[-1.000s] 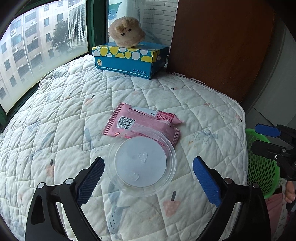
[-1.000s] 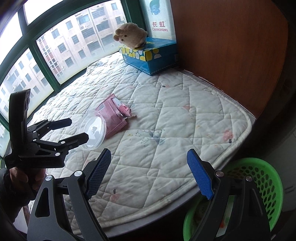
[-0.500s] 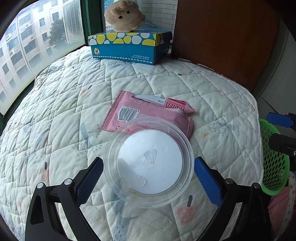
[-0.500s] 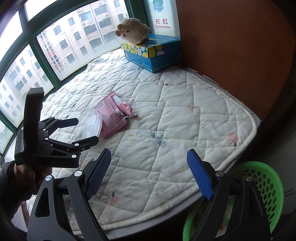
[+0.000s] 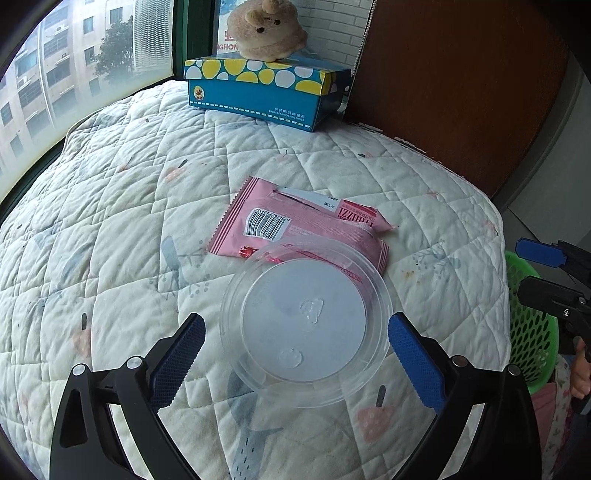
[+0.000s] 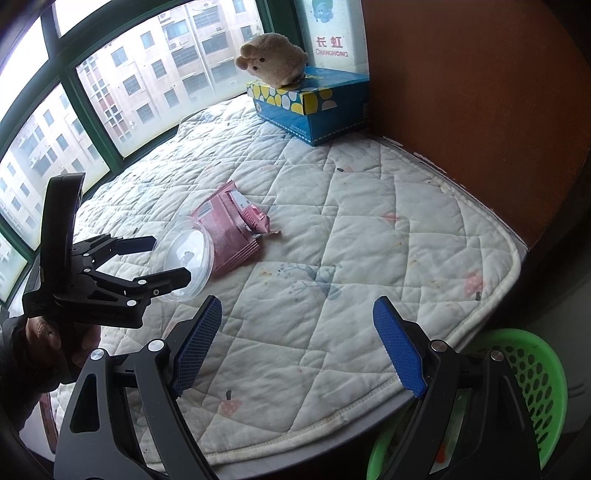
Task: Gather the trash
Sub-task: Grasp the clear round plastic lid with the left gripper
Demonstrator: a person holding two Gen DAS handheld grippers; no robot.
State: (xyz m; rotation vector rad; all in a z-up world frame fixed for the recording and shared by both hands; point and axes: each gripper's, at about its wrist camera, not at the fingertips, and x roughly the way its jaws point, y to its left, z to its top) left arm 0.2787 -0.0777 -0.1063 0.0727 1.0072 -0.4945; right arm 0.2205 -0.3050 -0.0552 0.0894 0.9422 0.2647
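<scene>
A clear round plastic lid point(image 5: 306, 325) lies on the quilted mat, overlapping the near edge of a pink snack wrapper point(image 5: 295, 223). My left gripper point(image 5: 295, 350) is open with its blue pads on either side of the lid, not touching it. In the right wrist view the lid point(image 6: 186, 260) and the wrapper point(image 6: 232, 230) show at the left, with the left gripper point(image 6: 162, 260) around the lid. My right gripper point(image 6: 295, 345) is open and empty above the mat's near edge.
A green mesh basket point(image 6: 528, 380) stands below the mat's right edge; it also shows in the left wrist view point(image 5: 532, 325). A blue tissue box point(image 5: 266, 90) with a plush toy point(image 5: 266, 31) sits at the back. A brown panel point(image 6: 480, 92) borders the right side.
My left gripper has moved forward and down toward the lid, so its pads now flank it. The right gripper has barely moved.
</scene>
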